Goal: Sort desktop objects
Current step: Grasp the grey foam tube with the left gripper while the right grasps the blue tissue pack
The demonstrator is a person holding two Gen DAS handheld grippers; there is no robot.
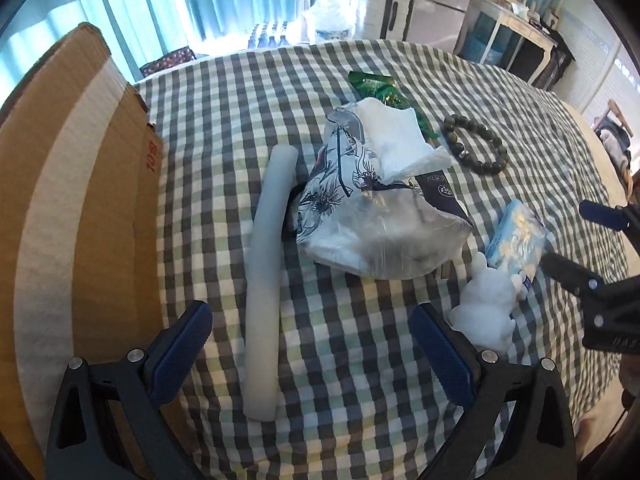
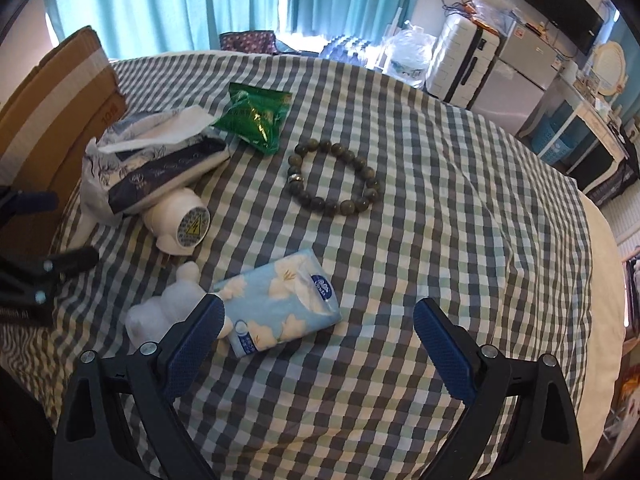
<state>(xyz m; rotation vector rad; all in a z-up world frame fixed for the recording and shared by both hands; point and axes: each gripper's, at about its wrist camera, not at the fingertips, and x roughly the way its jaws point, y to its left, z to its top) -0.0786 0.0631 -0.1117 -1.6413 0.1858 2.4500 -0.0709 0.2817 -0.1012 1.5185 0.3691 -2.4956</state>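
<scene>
Right wrist, beaded bracelet (image 2: 334,178) (round), checked cloth (image 2: 440,240)

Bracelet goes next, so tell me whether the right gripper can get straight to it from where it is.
Probably yes. The right gripper is open and empty, and the bead bracelet lies alone ahead on bare checked cloth. The blue tissue pack sits to one side, not across the path.

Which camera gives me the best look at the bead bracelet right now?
The right wrist view: the bead bracelet lies whole and unobstructed mid-frame on the checked cloth. The left wrist view shows it smaller, off to the right.
</scene>
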